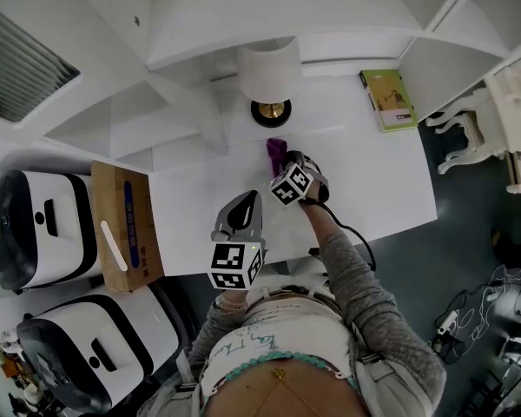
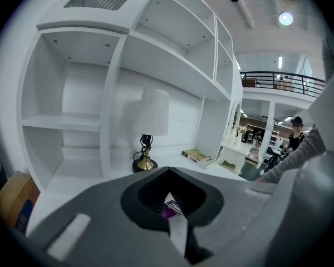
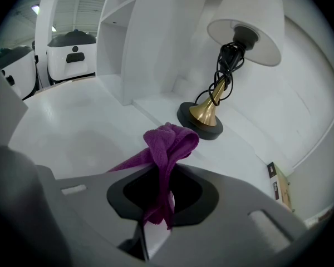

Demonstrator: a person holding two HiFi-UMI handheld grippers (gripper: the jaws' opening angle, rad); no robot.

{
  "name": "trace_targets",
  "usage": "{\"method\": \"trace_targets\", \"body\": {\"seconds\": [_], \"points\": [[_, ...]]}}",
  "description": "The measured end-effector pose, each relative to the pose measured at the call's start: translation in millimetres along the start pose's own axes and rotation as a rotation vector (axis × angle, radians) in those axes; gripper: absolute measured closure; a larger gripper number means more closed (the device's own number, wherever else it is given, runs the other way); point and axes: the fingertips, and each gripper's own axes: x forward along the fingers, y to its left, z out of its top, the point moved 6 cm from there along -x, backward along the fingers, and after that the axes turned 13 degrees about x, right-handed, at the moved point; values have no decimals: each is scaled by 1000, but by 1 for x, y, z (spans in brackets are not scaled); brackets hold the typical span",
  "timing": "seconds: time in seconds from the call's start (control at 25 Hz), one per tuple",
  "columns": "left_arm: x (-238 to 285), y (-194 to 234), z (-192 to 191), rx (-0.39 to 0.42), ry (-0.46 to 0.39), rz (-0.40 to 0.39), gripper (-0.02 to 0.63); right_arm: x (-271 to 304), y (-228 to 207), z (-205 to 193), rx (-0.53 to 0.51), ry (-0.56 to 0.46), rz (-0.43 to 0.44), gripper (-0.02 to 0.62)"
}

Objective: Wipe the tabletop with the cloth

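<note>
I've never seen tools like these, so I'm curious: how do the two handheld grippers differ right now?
The right gripper is clamped on a purple cloth, while the left gripper holds nothing. The right gripper reaches out over the white tabletop near the lamp. The left gripper sits back by the table's near edge, close to the person's body. Both are closed.

The right claw (image 1: 282, 167) hides most of the cloth (image 1: 276, 149); print on the book (image 1: 388, 99) is too small to read.
</note>
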Motion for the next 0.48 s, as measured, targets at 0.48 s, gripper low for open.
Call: {"method": "trace_targets", "body": {"seconds": [0.48], "points": [[19, -26, 12, 1, 2, 17, 604, -4, -27, -13, -16, -8, 20, 522]]}}
